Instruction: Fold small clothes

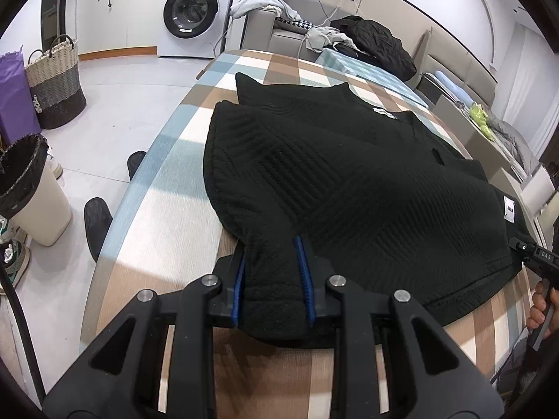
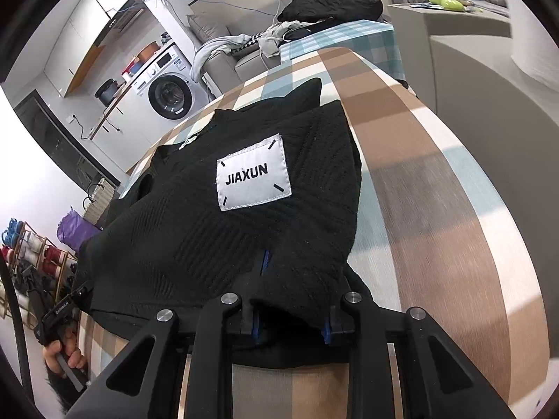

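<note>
A black ribbed sweater (image 1: 349, 181) lies spread on the checked table (image 1: 167, 237). My left gripper (image 1: 272, 289) has the near left hem corner bunched between its blue-padded fingers. The sweater also shows in the right wrist view (image 2: 195, 244), with a white JIAXUN patch (image 2: 253, 173) on top. My right gripper (image 2: 290, 324) holds the near right hem corner between its fingers. The right gripper shows at the far right edge of the left wrist view (image 1: 534, 258), and the left gripper at the lower left of the right wrist view (image 2: 59, 314). Both hem corners lie low on the table.
A sofa with loose clothes (image 1: 370, 42) stands beyond the table's far end. A washing machine (image 1: 192, 10), a woven basket (image 1: 56, 80) and a bin (image 1: 31, 188) stand on the floor to the left. A shoe rack (image 2: 31, 255) is at the left.
</note>
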Available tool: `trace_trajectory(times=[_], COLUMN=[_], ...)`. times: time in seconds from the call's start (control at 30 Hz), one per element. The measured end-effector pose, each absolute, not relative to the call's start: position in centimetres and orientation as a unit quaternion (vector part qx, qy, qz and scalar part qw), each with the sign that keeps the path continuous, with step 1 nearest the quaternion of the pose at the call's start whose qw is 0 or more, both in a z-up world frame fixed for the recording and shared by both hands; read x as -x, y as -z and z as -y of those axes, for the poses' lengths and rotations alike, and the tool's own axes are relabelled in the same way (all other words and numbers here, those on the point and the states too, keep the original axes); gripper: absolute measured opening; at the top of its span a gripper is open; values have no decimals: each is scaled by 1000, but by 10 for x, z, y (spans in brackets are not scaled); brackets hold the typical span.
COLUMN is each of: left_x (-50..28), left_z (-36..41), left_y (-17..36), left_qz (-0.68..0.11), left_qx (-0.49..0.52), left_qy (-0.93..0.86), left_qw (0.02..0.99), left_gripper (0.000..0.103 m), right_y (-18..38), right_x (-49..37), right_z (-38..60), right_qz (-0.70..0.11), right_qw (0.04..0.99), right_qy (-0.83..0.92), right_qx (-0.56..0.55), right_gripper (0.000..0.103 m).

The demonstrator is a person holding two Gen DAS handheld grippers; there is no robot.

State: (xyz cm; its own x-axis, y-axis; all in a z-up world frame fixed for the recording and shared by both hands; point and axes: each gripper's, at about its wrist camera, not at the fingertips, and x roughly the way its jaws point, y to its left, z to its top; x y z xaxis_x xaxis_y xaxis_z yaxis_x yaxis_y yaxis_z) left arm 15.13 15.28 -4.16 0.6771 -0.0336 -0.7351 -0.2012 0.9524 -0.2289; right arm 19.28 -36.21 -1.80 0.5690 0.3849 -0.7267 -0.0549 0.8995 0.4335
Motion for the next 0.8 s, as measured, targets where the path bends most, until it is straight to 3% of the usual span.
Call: trace_trajectory(times=[0.47,0.6,0.67,0.8], left_x=[-117,-112,-107,-93], left_z=[-146,-149,-153,-163], left_y=[42,40,36,31], left_qz=[-393,-388,-385,-371], left_qx=[140,139,142,168], left_qy=[-31,-42,-57,-66], left_qw=[908,910,910,911], left_gripper=[24,26,37,44], right_y=[22,23,21,12], right_x=[-163,-165,-162,-149], right_z=[373,377,382,391], right_qz=[-431,-428,-424,-412], right_qw=[875,873,873,873], right_qy=[-139,-137,-134,-141], right_qx=[-169,-192,-199,-222], right_gripper=[24,29,34,37])
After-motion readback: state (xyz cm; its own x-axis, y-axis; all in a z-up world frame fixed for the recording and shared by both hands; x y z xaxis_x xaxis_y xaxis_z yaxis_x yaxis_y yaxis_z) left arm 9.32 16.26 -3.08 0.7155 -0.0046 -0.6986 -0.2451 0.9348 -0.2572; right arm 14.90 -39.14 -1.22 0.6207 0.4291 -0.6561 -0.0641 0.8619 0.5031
